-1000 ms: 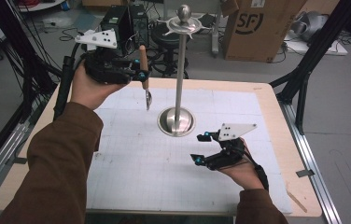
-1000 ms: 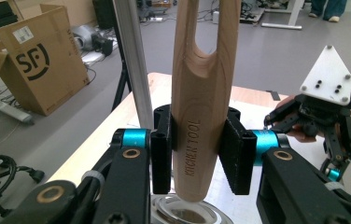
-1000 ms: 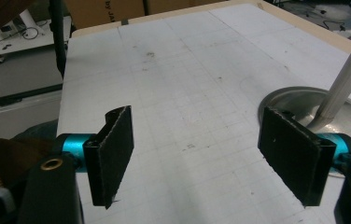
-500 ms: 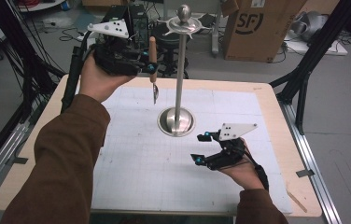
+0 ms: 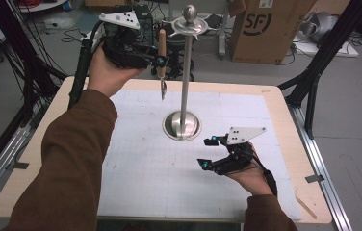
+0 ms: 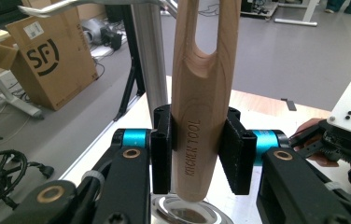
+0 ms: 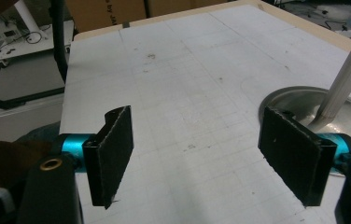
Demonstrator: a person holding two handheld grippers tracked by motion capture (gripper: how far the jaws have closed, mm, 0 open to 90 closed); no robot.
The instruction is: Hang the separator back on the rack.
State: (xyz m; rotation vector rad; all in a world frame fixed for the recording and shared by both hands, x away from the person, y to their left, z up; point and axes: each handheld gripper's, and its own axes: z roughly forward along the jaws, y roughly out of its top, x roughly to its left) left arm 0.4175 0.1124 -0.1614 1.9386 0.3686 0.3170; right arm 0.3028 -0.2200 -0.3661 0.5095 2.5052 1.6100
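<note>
- Left hand-held gripper raised high over the far left part of the desk, clenched on a slim wooden-handled kitchen utensil with a small metal tip hanging down.
- In the left gripper view both black pads press the tapered wooden handle on either side; the engraved "KITCHEN TOOL" lettering runs along it, and a slotted hanging hole opens beyond the grip.
- The utensil hangs roughly upright, just beside the tall polished steel stand, near its flat hooked crown topped by a ball. Judgement: held at that height, hole end towards the crown, so the slot can be slipped over one of the hooks.
- The grip sits below the slot, likely to leave the hole free.
- The stand's round base sits on the white gridded mat, about mid-desk.
- Right hand-held gripper rests low on the mat near the base, released, jaws wide apart with nothing between them. Probably parked, close enough to steady the stand if needed.
- Risk: the hook prongs are thin; a slight tilt could miss the slot.
</note>
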